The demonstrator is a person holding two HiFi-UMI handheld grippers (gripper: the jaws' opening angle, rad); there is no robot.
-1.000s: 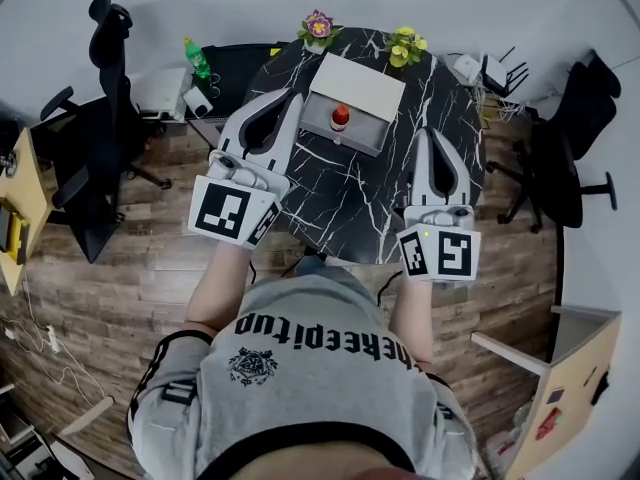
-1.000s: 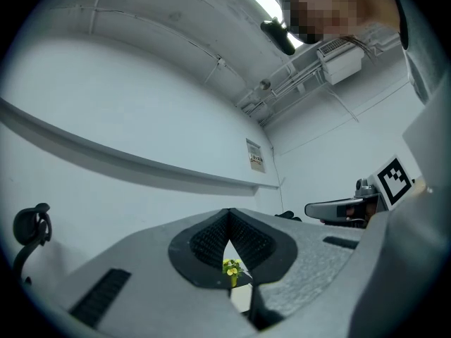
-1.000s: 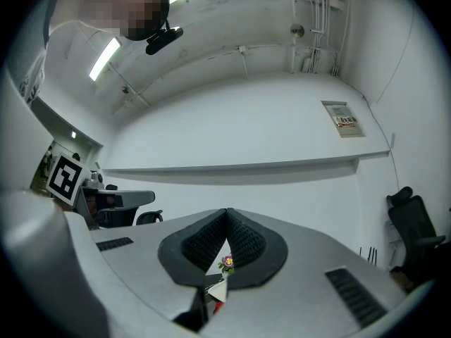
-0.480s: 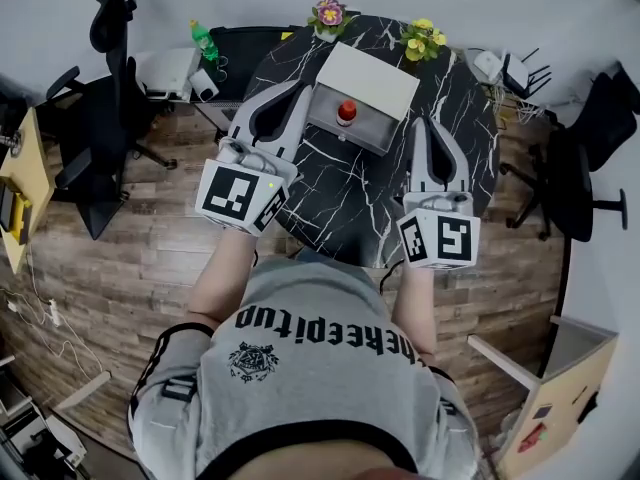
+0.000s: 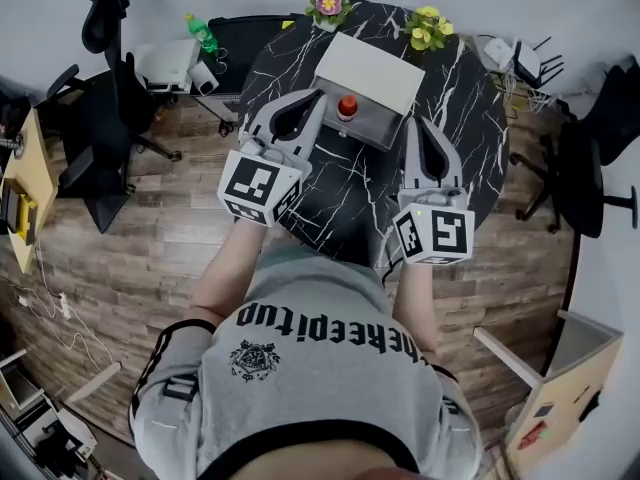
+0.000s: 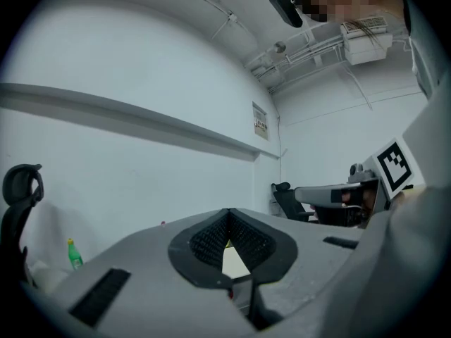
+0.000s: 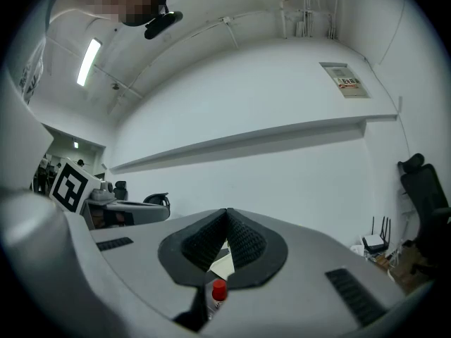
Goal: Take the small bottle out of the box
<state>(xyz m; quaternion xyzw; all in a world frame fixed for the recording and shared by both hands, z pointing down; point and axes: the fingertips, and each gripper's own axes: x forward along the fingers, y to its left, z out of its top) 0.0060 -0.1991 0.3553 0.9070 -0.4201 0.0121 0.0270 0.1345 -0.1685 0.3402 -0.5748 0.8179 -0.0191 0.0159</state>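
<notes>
Round black marble table [image 5: 350, 193] with an open box [image 5: 372, 131] near its far side, white lid [image 5: 368, 71] up behind the grey tray; small bottle [image 5: 347, 106] with red cap stood upright inside the box, toward its left end, not grasped by anything; left gripper [image 5: 316, 96] was clenched, jaws pressed together at the tips with nothing between them, tips just beside the box's left end, contact could not be told; right gripper [image 5: 418, 121] also clenched and empty, tips near the box's right front corner, above the table; in the right gripper view the red cap [image 7: 219, 290] showed below the closed jaws, beyond them, not between the pads; two flower pots at the table's far edge, purple [image 5: 327, 1] and yellow [image 5: 430, 27]; green bottle [image 5: 200, 36] on a side desk to the left; office chair [image 5: 110, 78] on the wood floor at left.
</notes>
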